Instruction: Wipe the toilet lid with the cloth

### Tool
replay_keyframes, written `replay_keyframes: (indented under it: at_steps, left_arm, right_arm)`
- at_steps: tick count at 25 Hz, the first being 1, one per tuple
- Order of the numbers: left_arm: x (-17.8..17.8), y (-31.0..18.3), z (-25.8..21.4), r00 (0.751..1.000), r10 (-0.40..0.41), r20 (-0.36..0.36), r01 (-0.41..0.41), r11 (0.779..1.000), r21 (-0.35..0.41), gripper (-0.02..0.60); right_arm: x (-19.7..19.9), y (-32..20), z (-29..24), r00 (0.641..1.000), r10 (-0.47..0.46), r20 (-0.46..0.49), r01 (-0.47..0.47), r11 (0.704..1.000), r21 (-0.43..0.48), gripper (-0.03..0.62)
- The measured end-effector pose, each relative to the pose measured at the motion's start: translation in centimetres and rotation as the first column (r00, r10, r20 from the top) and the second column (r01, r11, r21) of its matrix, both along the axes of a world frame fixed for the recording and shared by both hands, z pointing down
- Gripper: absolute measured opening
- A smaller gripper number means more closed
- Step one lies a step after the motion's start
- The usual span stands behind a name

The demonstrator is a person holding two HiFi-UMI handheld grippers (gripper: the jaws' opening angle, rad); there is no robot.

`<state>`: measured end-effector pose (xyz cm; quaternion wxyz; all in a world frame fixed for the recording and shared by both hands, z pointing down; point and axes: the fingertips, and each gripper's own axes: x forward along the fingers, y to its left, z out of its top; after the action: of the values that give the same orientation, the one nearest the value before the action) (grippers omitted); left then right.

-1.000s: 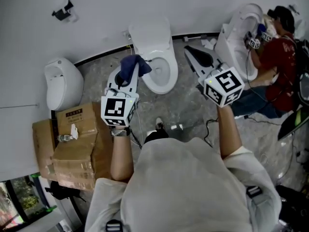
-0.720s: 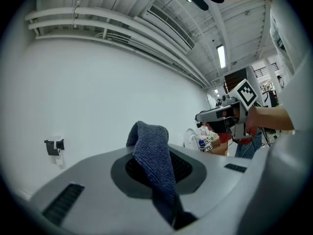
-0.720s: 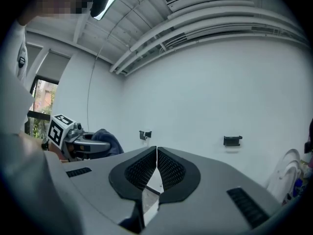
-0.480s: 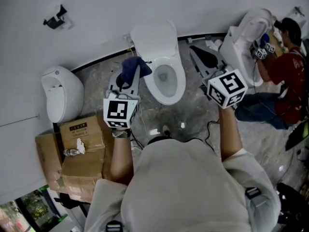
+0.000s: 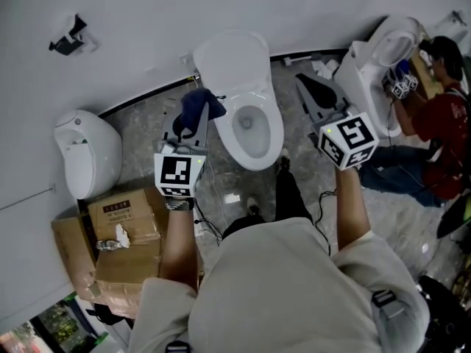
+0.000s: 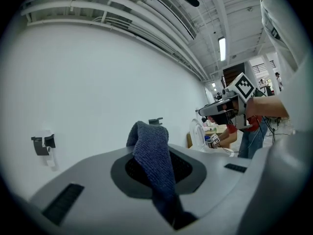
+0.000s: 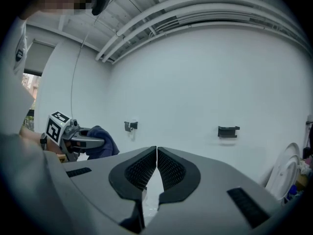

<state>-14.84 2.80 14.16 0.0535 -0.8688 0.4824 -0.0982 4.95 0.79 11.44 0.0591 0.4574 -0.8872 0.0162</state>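
Currently blue cloth (image 5: 204, 103) clamped in left tool (image 5: 193, 120), bunched up front for wiping; right tool (image 5: 315, 94) pressed together, empty, held aside. Toilet lid (image 5: 229, 59) raised against wall (image 5: 147, 28), not yet touched.

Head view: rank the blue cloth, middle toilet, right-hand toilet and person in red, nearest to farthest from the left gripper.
1. The blue cloth, clamped in the left gripper.
2. The middle toilet, just right of it.
3. The right-hand toilet, farther right.
4. The person in red, right edge.
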Motion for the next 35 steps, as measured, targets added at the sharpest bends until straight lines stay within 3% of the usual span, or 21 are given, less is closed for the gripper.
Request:
replay_keyframes:
  at_steps: [10, 18, 25, 35]
  left_arm:
    - [-0.3, -10.5, 6.2, 0.993, -0.114, -0.037, 0.113, 0.993, -0.027, 0.043]
    - [0.8, -18.1, 11.7, 0.992, -0.113, -0.054, 0.11, 0.993, -0.05, 0.043]
    - [1.0, -22.7, 16.4, 0.988, -0.135, -0.075, 0.13, 0.989, -0.071, 0.043]
    - [-0.6, -28.9, 23.4, 0.972, -0.22, -0.083, 0.205, 0.966, -0.155, 0.043]
  right_arm:
    - [-0.7, -9.6, 5.8, 0.996, -0.086, -0.026, 0.085, 0.996, -0.015, 0.029]
    - [-0.6, -16.8, 10.4, 0.995, -0.091, -0.043, 0.09, 0.995, -0.034, 0.029]
    - [0.0, -19.7, 14.5, 0.995, -0.09, -0.044, 0.087, 0.993, -0.074, 0.031]
    - [1.0, -22.3, 18.8, 0.995, -0.088, -0.037, 0.083, 0.988, -0.131, 0.031]
